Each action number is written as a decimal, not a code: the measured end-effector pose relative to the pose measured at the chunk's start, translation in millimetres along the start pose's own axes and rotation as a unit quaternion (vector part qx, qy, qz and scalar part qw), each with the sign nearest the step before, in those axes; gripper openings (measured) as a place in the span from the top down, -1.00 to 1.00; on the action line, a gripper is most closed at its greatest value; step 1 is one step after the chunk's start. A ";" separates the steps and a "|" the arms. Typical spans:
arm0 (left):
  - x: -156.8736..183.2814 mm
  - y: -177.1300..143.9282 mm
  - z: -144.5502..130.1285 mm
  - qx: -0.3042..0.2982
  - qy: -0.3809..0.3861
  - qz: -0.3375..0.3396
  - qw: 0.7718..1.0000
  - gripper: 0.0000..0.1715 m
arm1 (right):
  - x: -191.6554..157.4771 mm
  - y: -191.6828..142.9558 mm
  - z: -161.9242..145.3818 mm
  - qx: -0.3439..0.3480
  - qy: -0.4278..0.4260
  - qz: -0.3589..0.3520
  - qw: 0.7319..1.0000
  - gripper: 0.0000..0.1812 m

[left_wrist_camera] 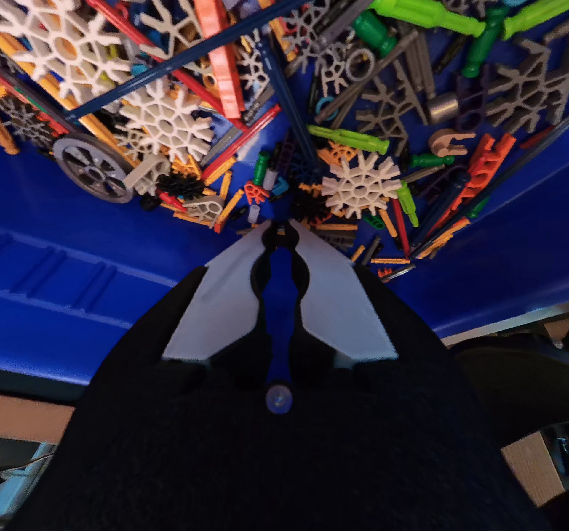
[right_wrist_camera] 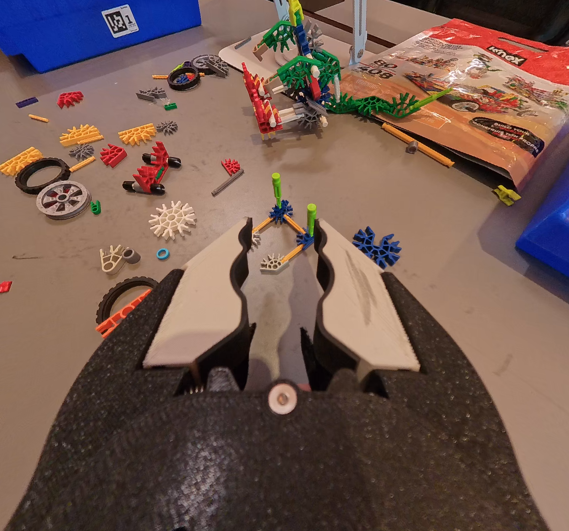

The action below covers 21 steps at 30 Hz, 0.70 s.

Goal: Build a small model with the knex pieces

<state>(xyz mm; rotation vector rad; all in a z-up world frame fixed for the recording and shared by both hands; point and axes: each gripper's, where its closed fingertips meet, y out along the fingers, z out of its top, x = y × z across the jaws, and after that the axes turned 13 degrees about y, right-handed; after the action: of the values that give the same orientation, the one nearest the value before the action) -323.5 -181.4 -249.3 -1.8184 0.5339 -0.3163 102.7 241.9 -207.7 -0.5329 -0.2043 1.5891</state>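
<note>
My left gripper (left_wrist_camera: 279, 229) reaches down into a blue bin (left_wrist_camera: 92, 270). Its jaws are nearly together, pinching a small dark piece (left_wrist_camera: 278, 237) at the tips, at the near edge of a heap of construction-toy parts. A white snowflake connector (left_wrist_camera: 360, 185) lies just beyond the tips to the right. My right gripper (right_wrist_camera: 282, 224) is open and empty, low over the grey table (right_wrist_camera: 400, 239). Between its fingers lies a small frame (right_wrist_camera: 288, 230) of blue connectors, yellow rods, grey end connectors and two upright lime-green rods. Its right finger is next to the nearer green rod (right_wrist_camera: 311, 217).
A white snowflake connector (right_wrist_camera: 172, 219), a blue connector (right_wrist_camera: 377, 247), a grey wheel (right_wrist_camera: 63, 199), tyres and red and yellow connectors lie around the frame. A green, red and blue model (right_wrist_camera: 295, 85) stands behind it. A printed bag (right_wrist_camera: 462, 91) lies right, a blue bin (right_wrist_camera: 92, 2) far left. There is about 60 cm between the tips of the two grippers.
</note>
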 end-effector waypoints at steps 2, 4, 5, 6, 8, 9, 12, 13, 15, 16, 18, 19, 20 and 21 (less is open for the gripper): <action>6.6 -0.3 -1.6 0.001 0.001 -0.008 1.000 1.00 | -0.1 0.2 -0.1 0.000 0.000 0.000 1.000 0.56; 13.9 -5.4 -0.5 0.016 -0.001 -0.017 1.000 0.98 | 0.0 0.2 -0.1 0.000 0.001 0.000 1.000 0.56; 15.6 -9.3 0.3 0.026 -0.003 -0.018 1.000 0.96 | 0.0 0.1 0.0 0.000 0.001 0.001 1.000 0.56; 14.9 -13.1 -0.3 0.032 -0.007 -0.013 0.999 0.91 | 0.0 0.1 0.1 0.000 0.002 0.001 1.000 0.56; 10.4 -19.1 -4.1 0.035 -0.013 0.001 0.999 0.80 | 0.2 0.1 0.2 0.000 0.003 0.001 1.000 0.57; 9.1 -21.1 -5.8 0.036 -0.017 0.004 0.999 0.77 | 0.2 0.1 0.2 0.000 0.003 0.001 1.000 0.57; 5.9 -25.6 -6.2 0.044 -0.018 0.012 0.999 0.63 | 0.2 0.0 0.2 0.001 0.003 0.001 1.000 0.57; 4.8 -27.2 -5.2 0.048 -0.018 0.016 0.999 0.59 | 0.2 0.0 0.2 0.001 0.003 0.001 1.000 0.57; 3.8 -30.3 -3.0 0.055 -0.017 0.020 0.998 0.56 | 0.2 -0.1 0.4 0.001 0.003 0.001 1.000 0.57; 4.2 -31.6 -1.5 0.059 -0.017 0.019 0.998 0.55 | 0.2 -0.1 0.4 0.001 0.004 0.001 1.000 0.56; 4.4 -33.3 -0.3 0.060 -0.013 0.022 0.998 0.55 | 0.1 0.0 0.4 0.001 0.004 0.001 1.000 0.56; 4.8 -33.7 0.0 0.059 -0.012 0.022 0.998 0.56 | 0.2 0.0 0.4 0.001 0.004 0.001 1.000 0.56; 5.9 -34.0 1.0 0.061 -0.011 0.019 0.998 0.55 | 0.2 0.0 0.4 0.001 0.004 0.001 1.000 0.56; 7.1 -34.0 1.8 0.062 -0.009 0.017 0.998 0.56 | 0.1 0.0 0.4 0.001 0.004 0.002 1.000 0.56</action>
<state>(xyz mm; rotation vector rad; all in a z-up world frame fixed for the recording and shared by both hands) -309.8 -175.4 -217.9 -1.6904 0.5198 -0.3028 102.5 242.1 -207.4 -0.5380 -0.1966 1.5898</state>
